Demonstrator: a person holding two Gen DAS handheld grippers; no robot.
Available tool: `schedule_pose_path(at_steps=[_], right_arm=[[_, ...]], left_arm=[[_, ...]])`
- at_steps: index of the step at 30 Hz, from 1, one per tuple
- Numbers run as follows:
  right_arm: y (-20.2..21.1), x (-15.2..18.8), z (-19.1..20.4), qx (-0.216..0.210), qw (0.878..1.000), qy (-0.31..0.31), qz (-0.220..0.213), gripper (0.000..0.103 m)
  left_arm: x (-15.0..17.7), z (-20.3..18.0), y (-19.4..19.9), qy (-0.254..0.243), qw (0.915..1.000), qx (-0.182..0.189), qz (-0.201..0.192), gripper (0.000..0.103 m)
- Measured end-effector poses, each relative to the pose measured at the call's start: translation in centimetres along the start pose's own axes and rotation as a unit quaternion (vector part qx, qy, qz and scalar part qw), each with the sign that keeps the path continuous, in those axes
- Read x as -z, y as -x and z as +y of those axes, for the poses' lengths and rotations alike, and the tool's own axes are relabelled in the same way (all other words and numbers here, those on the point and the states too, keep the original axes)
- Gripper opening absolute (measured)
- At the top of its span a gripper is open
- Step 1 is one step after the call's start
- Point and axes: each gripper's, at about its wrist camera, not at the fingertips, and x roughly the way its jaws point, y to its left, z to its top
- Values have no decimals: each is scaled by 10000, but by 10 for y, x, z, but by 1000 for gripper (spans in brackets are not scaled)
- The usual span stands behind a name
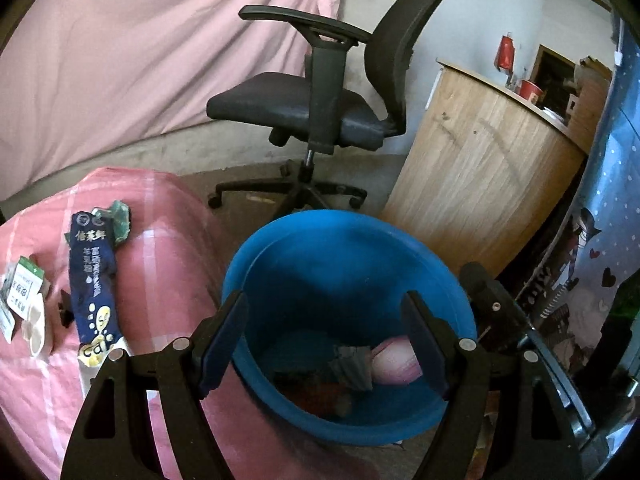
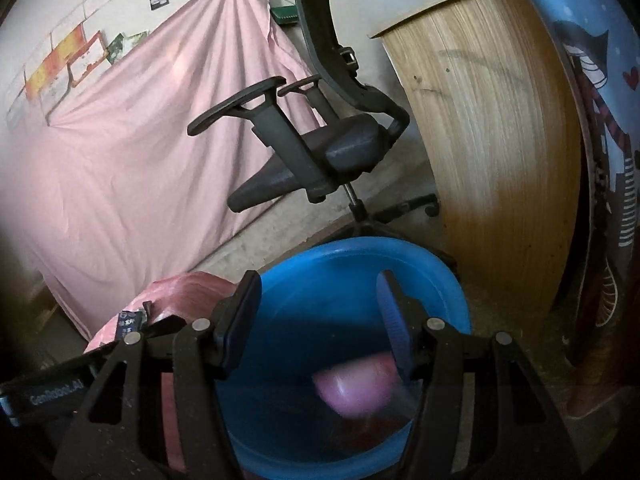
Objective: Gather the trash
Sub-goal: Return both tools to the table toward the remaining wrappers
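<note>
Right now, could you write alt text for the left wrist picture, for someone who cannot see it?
An open, empty claw hovers above a blue plastic tub that holds a pink bag and other scraps. To its left, a dark blue snack wrapper and smaller packets lie on a pink checked blanket. A black office chair and a wooden cabinet stand behind.

Pink object (image 2: 354, 388) in blue bin (image 2: 448, 280) blurred.

Black office chair (image 1: 320, 96) on dusty floor, between pink hanging sheet (image 1: 132, 52) and wooden cabinet (image 1: 476, 176).
</note>
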Motion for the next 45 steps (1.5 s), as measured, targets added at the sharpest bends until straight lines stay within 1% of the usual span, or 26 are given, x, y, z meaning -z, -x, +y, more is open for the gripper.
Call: schedule_pose_path(at_steps=[3, 9, 12, 19, 21, 23, 25, 27, 31, 34, 40, 45], right_arm=[[0, -1, 0, 6, 10000, -4, -6, 83], [8, -5, 4, -8, 9998, 46, -194, 84], [15, -7, 11, -75, 9993, 151, -344, 87], [30, -13, 32, -288, 9970, 369, -612, 95], [34, -13, 43, -360, 9959, 489, -676, 97], [38, -14, 52, -431, 9946, 593, -729, 99], [43, -14, 63, -505, 9930, 691, -820, 103], [47, -14, 73, -587, 9913, 754, -900, 103], [56, -12, 91, -764, 9869, 893, -1106, 103], [63, -10, 106, -921, 9823, 1032, -1259, 103], [77, 1, 138, -1221, 9709, 1437, -1475, 103], [84, 16, 166, -1419, 9598, 1880, -1528, 103]], left_arm=[[3, 3, 8, 1, 9999, -86, -124, 75], [4, 11, 26, 38, 9988, -249, -415, 77], [4, 17, 38, 63, 9980, -328, -532, 79], [6, 37, 76, 136, 9935, -563, -984, 81], [6, 42, 86, 148, 9918, -651, -1092, 84], [8, 48, 97, 191, 9895, -739, -1225, 94], [10, 55, 106, 262, 9870, -789, -1377, 95], [13, 63, 117, 351, 9844, -830, -1511, 95], [19, 79, 141, 477, 9748, -1112, -1872, 101], [27, 90, 160, 493, 9664, -1314, -2152, 101], [49, 113, 193, 560, 9505, -1697, -2543, 101], [71, 126, 215, 509, 9369, -2023, -2806, 101]])
